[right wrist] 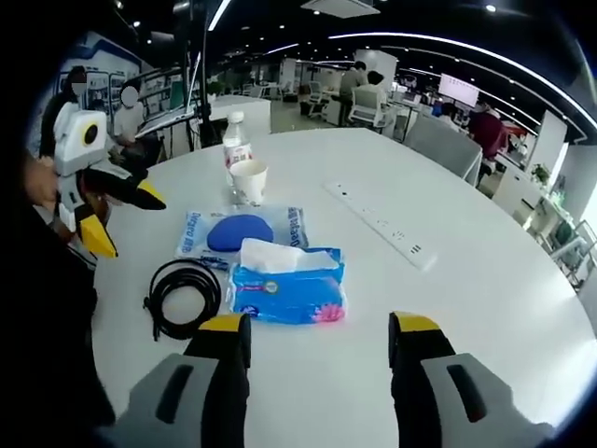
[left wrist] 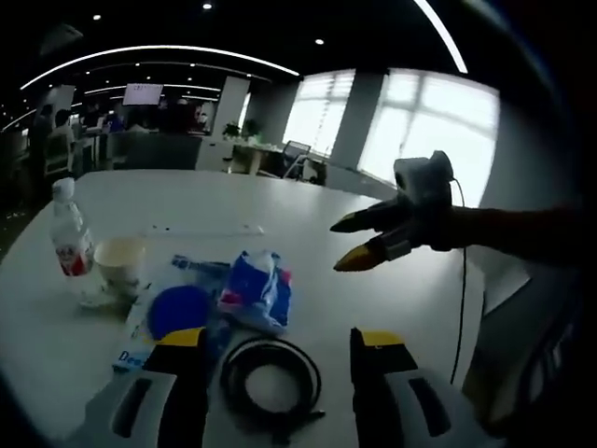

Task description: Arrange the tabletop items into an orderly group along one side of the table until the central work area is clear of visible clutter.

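White and smooth, a large round table stands in a dim open office with curved ceiling lights and bright windows.

From the right gripper view, the right gripper rises at the bottom, its grey, yellow-tipped jaws spread wide and holding nothing. Just beyond its left jaw lies a soft blue tissue pack with white tissue poking out of the top. Left of that is a coiled black cable. Behind the tissue pack lies a flat plastic packet with blue print, a round blue object resting on it. Farther back stand a paper cup and, just behind it, a clear plastic bottle with a white cap and red label. A long white power strip lies apart to the right. People sit at desks beyond the table.

From the left gripper view, the left gripper is also spread wide and empty, with the black cable lying between its jaws. The right gripper hovers above the table, jaws slightly parted.
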`<act>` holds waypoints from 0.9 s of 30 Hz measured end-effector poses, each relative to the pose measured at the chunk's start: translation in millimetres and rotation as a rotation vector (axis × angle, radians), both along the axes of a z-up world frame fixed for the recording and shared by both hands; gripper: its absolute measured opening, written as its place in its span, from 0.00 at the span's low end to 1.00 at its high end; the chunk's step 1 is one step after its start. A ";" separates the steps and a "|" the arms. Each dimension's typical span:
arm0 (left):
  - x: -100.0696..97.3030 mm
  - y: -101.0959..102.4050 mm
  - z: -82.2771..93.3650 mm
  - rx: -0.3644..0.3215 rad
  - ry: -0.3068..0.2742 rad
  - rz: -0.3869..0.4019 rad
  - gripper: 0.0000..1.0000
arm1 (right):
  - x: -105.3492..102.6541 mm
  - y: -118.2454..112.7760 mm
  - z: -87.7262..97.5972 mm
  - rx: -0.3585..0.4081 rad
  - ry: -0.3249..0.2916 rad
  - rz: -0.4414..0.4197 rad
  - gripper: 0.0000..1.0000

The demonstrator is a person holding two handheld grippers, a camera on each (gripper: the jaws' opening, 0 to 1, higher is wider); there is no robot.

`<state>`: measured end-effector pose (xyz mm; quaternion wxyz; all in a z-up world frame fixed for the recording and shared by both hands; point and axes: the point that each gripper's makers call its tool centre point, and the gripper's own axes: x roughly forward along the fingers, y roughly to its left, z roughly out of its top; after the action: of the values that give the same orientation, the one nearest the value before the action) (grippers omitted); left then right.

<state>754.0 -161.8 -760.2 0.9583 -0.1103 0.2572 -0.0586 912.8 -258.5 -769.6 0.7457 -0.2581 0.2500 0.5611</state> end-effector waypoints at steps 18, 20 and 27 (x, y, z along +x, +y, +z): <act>30.9 -19.1 -32.0 -0.027 0.064 0.001 0.45 | 14.1 7.2 -19.1 -0.029 -0.017 -0.006 0.41; 33.5 -19.6 -36.5 -0.037 0.072 0.006 0.43 | 15.9 9.5 -22.2 -0.026 -0.020 -0.007 0.38; 41.3 -19.6 -44.5 -0.062 0.089 0.031 0.38 | 19.4 11.6 -31.1 -0.033 -0.032 -0.008 0.31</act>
<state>795.3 -181.4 -804.7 0.9428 -0.1466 0.2957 -0.0469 932.2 -247.0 -800.7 0.7476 -0.2779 0.2484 0.5496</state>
